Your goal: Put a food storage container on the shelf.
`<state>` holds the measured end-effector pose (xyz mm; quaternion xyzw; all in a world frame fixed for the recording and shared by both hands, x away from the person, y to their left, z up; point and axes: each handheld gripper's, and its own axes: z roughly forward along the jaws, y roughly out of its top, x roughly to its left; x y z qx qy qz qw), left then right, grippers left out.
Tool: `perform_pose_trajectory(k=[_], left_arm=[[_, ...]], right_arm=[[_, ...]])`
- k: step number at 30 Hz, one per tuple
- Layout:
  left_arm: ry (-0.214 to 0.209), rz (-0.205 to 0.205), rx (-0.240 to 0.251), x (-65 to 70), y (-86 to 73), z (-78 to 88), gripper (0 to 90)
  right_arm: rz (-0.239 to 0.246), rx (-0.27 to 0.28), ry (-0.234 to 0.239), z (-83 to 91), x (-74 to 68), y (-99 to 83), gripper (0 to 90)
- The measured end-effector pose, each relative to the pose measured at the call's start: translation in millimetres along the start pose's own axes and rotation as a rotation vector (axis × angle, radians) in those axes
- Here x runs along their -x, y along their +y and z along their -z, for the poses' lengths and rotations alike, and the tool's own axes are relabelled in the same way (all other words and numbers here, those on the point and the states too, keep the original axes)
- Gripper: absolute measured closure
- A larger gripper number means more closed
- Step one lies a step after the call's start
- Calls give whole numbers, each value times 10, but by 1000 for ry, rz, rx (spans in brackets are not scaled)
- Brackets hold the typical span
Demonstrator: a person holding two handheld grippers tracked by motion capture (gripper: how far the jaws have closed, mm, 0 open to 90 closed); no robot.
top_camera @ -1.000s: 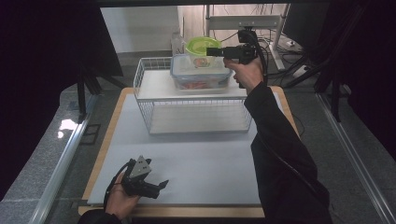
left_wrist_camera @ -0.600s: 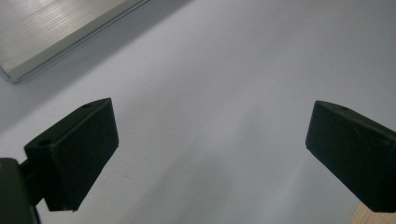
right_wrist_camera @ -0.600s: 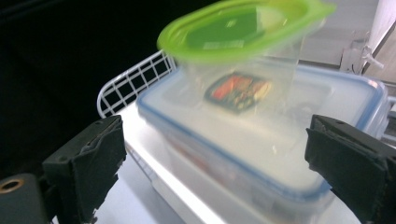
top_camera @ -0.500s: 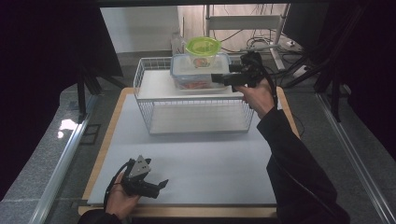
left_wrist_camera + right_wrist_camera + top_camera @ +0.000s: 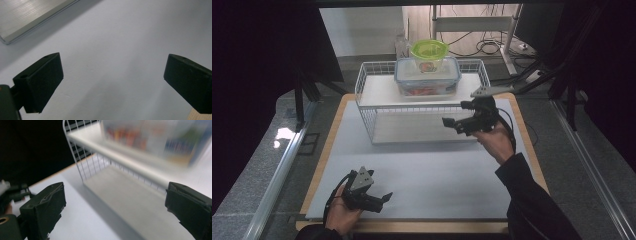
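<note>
Atop the wire rack [image 5: 422, 107], a lidded container [image 5: 427, 77] bearing a green bowl [image 5: 429, 50]. Beside it, right gripper [image 5: 451, 123], jaws just widened, empty. Near table edge, left gripper [image 5: 384, 199], spread, empty.

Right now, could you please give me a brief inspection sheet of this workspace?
Surface: white mat on a wooden board, bare in front.
Job's things: clear container on the wire rack; green lidded bowl on top.
Clutter: nothing seen.
Grippers: left gripper open, low over the mat; right gripper open, empty, before the rack.
Cables: one trails from each gripper; more on the floor behind.
Surroundings: dark curtains, metal frame.
</note>
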<state>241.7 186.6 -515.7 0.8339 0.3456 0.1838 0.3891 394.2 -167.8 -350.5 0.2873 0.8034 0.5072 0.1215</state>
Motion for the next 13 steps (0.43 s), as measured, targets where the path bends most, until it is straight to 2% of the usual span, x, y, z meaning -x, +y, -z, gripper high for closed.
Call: perform_pose_trajectory(k=[1, 6, 9, 11, 13], left_arm=[[0, 0, -3, 3, -3, -4, 25], [3, -3, -6, 5, -7, -11, 25], [4, -5, -5, 7, -6, -13, 25], [6, -6, -6, 6, -5, -13, 24], [10, -6, -6, 4, -5, -17, 24]], right_arm=[[2, -22, -6, -1, -41, -215, 30], [-14, -61, -37, -20, -84, -815, 30], [-12, -84, -75, -24, -91, -1092, 31], [-7, -97, -80, -29, -92, -1144, 29], [0, -120, -100, -41, -101, -1283, 31]])
